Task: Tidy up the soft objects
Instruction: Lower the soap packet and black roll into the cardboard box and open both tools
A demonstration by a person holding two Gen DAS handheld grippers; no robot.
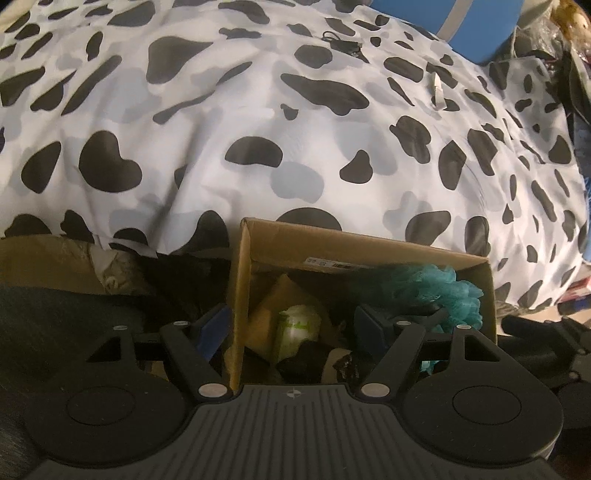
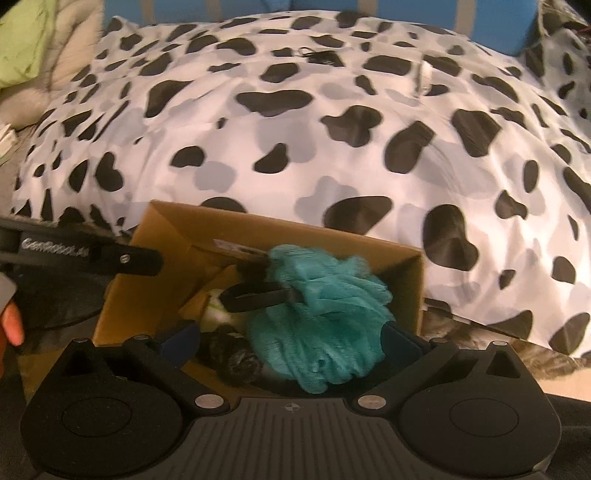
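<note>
Now, scene: we look down w/ both grippers into a box (image 2: 147, 291) set against a bed w/ a cow-spot cover (image 2: 332, 129).
Left gripper (image 1: 291, 325): jaws part open, straddling the box's left wall — left finger outside it, right finger inside; pads press on nothing we can see.
Right gripper (image 2: 291, 343): jaws wide open over the box; the loofah (image 2: 317, 321) sits between them, right pad close beside it, left pad apart from it; no squeeze that we can see.
Loofah: teal mesh puff, inside the box, toward its right side, piled high; blurred in the right view.
Other box contents: pale green-white roll (image 1: 299, 325) near the middle, a dark fuzzy bundle (image 2: 236, 354) at the near edge; a black strap or loop (image 2: 255, 299) lies across the loofah — can't tell what it is.
Person: fingertip (image 2: 13, 325) at the far left edge of the right view.
Bed extras: small black cable (image 1: 341, 42) up on the cover; blue panel (image 1: 461, 26) behind it.
</note>
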